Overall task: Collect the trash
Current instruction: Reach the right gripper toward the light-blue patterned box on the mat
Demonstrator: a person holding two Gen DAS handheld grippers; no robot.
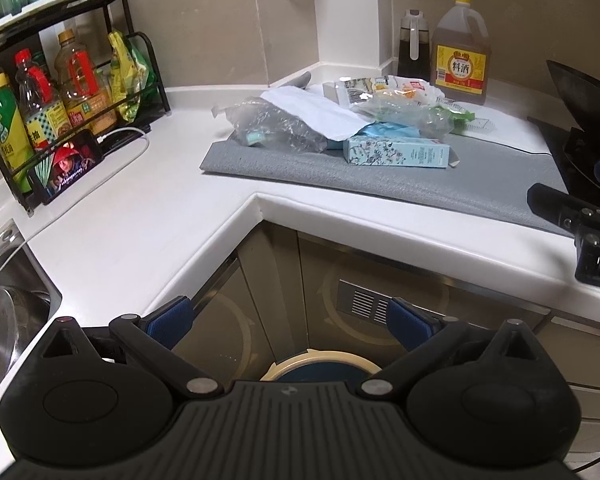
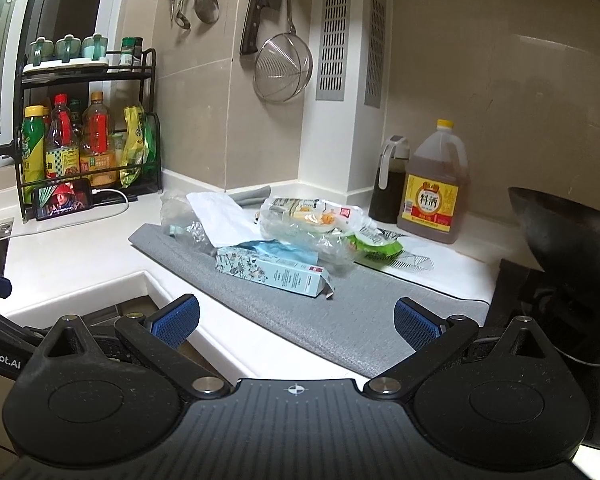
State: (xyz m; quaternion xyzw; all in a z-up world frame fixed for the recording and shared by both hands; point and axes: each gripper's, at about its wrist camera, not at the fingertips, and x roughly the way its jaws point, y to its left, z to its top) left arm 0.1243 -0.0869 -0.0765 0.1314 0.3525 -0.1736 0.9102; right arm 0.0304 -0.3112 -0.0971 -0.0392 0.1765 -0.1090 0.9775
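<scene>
A heap of trash lies on a grey mat (image 1: 440, 184) (image 2: 340, 312) on the white counter: a pale blue floral carton (image 1: 398, 153) (image 2: 272, 274), a crumpled clear plastic bag (image 1: 276, 124) (image 2: 180, 216), a white paper sheet (image 1: 320, 114) (image 2: 224, 216), printed food wrappers (image 1: 400, 96) (image 2: 316, 216) and a green packet (image 2: 376, 246). A cream-rimmed bin (image 1: 320, 366) stands on the floor under my left gripper (image 1: 292, 320), which is open and empty in front of the counter's corner. My right gripper (image 2: 296, 320) is open and empty at the mat's near edge; it also shows at the left wrist view's right edge (image 1: 572, 216).
A black rack (image 1: 60, 92) (image 2: 88, 136) of bottles and a phone (image 1: 72, 164) (image 2: 62, 200) with a cable stand at the left. A sink (image 1: 4, 304) is at the far left. Cooking wine jug (image 1: 460, 56) (image 2: 434, 188), dark dispenser (image 2: 390, 180), black wok (image 1: 584, 96) (image 2: 572, 240) at right.
</scene>
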